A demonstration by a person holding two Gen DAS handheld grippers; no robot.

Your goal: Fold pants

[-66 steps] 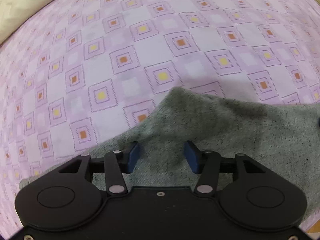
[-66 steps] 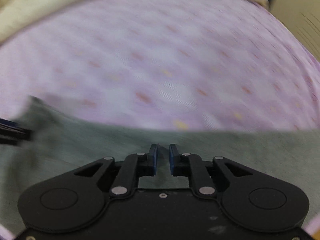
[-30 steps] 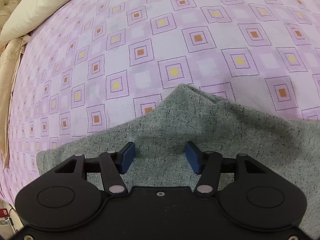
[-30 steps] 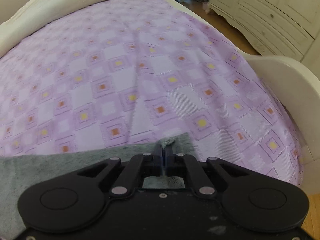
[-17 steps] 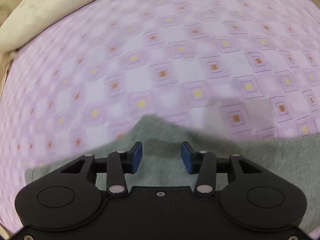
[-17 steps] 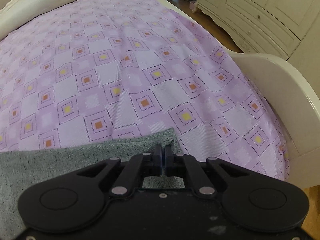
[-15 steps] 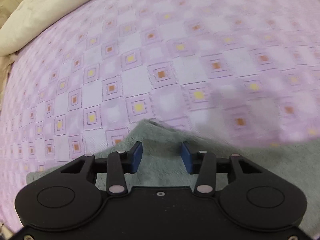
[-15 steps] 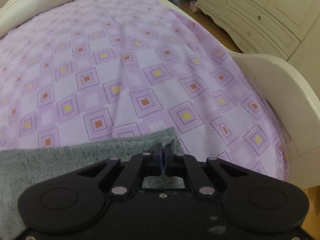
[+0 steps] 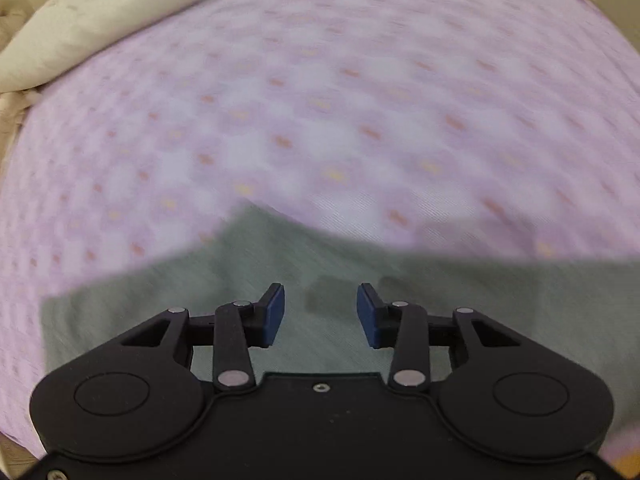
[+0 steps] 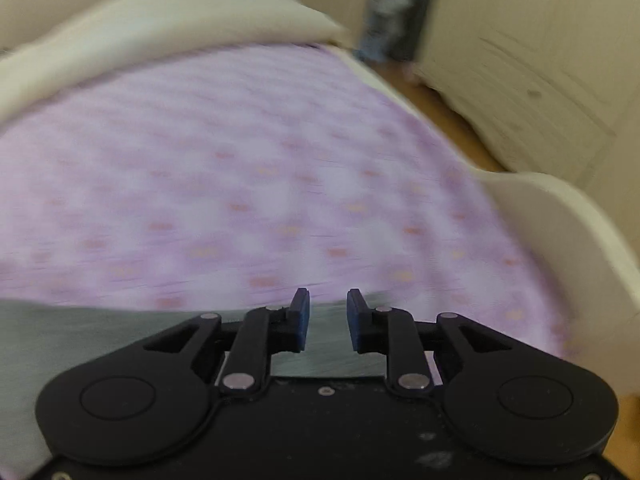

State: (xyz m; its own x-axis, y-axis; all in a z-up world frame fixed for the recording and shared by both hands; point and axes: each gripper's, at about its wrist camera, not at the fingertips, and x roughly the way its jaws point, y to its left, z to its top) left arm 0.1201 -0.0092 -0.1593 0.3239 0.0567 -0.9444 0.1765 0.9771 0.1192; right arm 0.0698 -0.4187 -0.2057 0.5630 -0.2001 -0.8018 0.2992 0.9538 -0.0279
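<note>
Soft even indoor light, heavy motion blur in both views, fisheye bending at edges

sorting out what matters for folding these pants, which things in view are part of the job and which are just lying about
Part of the job:
- grey pants, lying on the bed
- left gripper, open above them
- right gripper, jaws just opened, nothing pinched

Just lying about:
- purple patterned bedsheet under the pants
- cream pillow
- white footboard
- white dresser
</note>
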